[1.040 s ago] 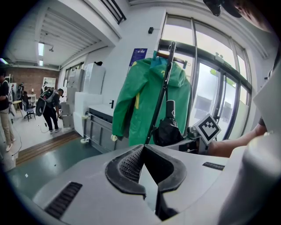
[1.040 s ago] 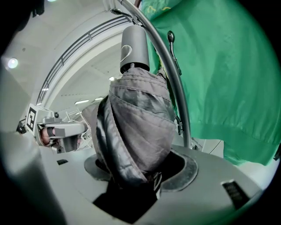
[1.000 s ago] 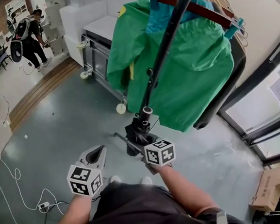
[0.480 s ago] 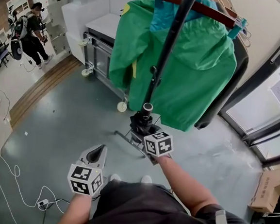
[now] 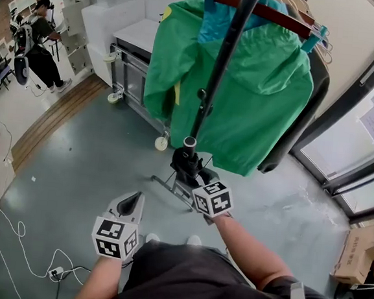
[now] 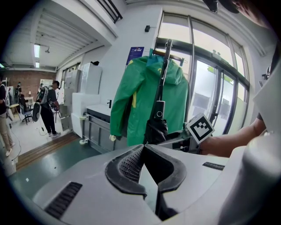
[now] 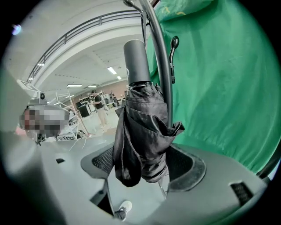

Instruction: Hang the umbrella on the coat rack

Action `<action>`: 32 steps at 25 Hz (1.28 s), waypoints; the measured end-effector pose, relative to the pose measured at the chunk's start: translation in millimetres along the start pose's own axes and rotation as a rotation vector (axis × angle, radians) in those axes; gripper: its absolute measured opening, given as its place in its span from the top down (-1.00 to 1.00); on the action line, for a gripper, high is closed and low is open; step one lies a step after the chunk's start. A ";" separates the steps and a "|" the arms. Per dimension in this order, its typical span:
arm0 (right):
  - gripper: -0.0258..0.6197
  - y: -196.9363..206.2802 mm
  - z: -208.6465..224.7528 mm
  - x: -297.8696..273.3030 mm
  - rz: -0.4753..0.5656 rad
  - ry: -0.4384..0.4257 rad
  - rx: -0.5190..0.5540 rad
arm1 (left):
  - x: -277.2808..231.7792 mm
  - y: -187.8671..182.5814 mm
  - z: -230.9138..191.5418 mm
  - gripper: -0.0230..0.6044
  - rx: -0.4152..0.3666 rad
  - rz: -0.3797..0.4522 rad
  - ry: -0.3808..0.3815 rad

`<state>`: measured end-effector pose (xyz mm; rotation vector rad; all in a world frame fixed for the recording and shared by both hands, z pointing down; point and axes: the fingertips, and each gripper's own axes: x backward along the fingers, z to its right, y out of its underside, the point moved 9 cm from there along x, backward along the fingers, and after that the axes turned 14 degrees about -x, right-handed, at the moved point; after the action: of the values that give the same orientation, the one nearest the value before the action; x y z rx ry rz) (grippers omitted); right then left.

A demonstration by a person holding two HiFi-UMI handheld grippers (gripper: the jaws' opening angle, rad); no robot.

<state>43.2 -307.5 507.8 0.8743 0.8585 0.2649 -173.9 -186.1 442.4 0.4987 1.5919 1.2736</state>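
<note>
Beside the coat rack (image 5: 214, 76), the folded black umbrella (image 7: 139, 132) hangs between the jaws of the right hand-held gripper (image 7: 145, 163), which have just been opening and stand released. The left hand-held gripper (image 6: 143, 149) is clenched empty, farther from the rack.

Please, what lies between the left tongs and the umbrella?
In the head view, only grey floor and one thin metal bar low above it lie between the left tongs and the umbrella.

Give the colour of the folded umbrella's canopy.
Black; the folded fabric umbrella shows best in the right gripper view.
</note>
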 end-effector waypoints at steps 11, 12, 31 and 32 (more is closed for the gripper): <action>-0.02 4.0 -1.2 30.7 0.016 -0.015 -0.013 | -16.5 -9.9 11.7 0.88 -0.024 0.005 0.041; -0.02 4.0 -2.4 33.9 0.019 -0.016 -0.011 | -18.2 -11.2 12.9 0.88 -0.027 0.005 0.045; 0.10 -9.3 -20.1 87.4 0.143 -0.133 -0.036 | -36.3 -32.7 25.6 0.88 -0.056 0.052 0.082; 0.18 -10.2 -21.2 91.1 0.151 -0.143 -0.042 | -36.5 -33.5 26.4 0.88 -0.058 0.055 0.084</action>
<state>84.9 -253.8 442.8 0.9091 0.6534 0.3463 -127.1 -214.4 429.7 0.4607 1.6153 1.3937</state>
